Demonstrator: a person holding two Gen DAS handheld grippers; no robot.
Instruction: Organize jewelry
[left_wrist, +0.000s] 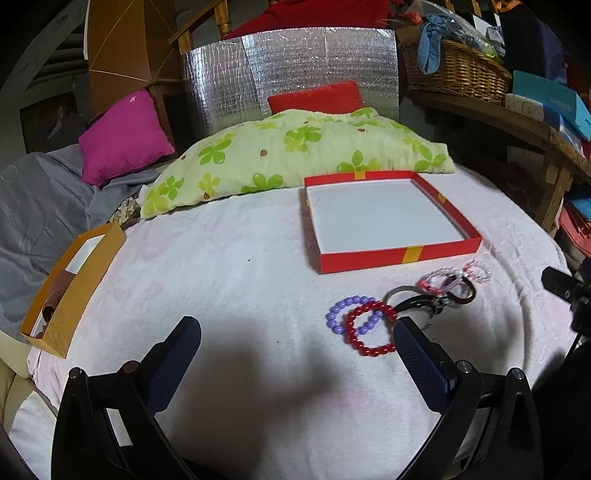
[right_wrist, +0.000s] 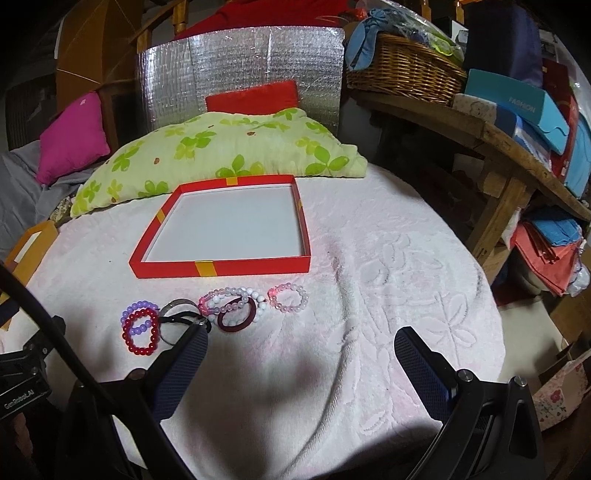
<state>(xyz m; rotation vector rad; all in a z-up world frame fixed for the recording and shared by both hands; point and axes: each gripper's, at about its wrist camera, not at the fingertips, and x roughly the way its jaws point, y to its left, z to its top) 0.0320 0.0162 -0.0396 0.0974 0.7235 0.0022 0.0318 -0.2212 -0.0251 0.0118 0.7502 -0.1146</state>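
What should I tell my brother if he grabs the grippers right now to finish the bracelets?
Left gripper: open, holding nothing, hanging over the white blanket.
Right gripper: open, holding nothing too.
The red box sits open on the blanket and nothing is inside it.
All the jewelry lies in a row in front of the box: red bead bracelet overlapping the purple bead bracelet, a black cord piece, a dark red ring, white bead bracelet and pale pink bead bracelet.
Done: nothing moved into the box yet.
Left: every piece.
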